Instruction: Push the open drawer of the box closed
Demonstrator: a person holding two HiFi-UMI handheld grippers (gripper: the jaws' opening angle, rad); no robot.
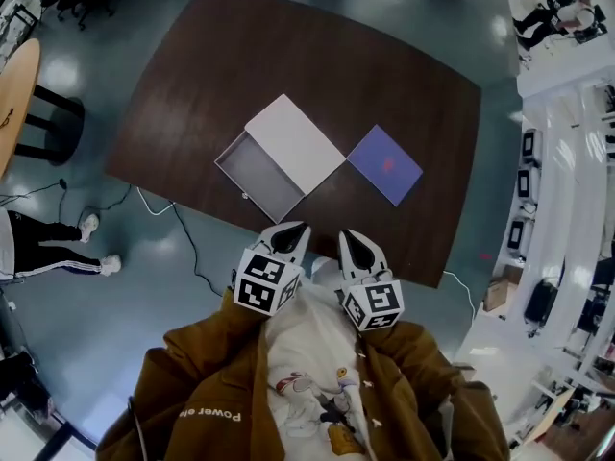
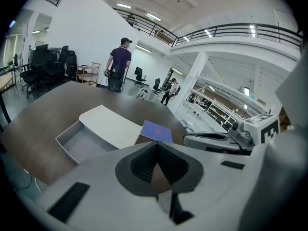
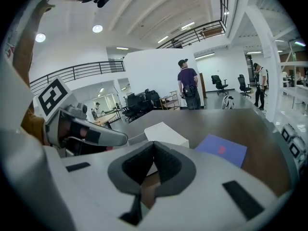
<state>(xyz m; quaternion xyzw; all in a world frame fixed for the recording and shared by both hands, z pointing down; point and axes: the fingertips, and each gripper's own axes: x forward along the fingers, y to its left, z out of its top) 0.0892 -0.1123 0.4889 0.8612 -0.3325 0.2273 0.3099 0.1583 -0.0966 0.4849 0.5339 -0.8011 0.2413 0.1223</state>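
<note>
A white box (image 1: 296, 142) lies on the dark wooden table (image 1: 307, 56), and its grey drawer (image 1: 255, 176) is pulled out toward the near left edge. The left gripper view also shows the box (image 2: 114, 125) and the drawer (image 2: 82, 141); the right gripper view shows the box (image 3: 166, 134). My left gripper (image 1: 291, 232) and right gripper (image 1: 354, 243) are held close to my chest, just short of the table's near edge, apart from the box. On both, the jaws are shut with nothing between them.
A purple booklet (image 1: 384, 164) lies on the table right of the box. Cables (image 1: 183, 233) trail on the floor by the near left edge. A round wooden table (image 1: 14, 94) stands at far left. A person (image 2: 118, 64) stands beyond the table.
</note>
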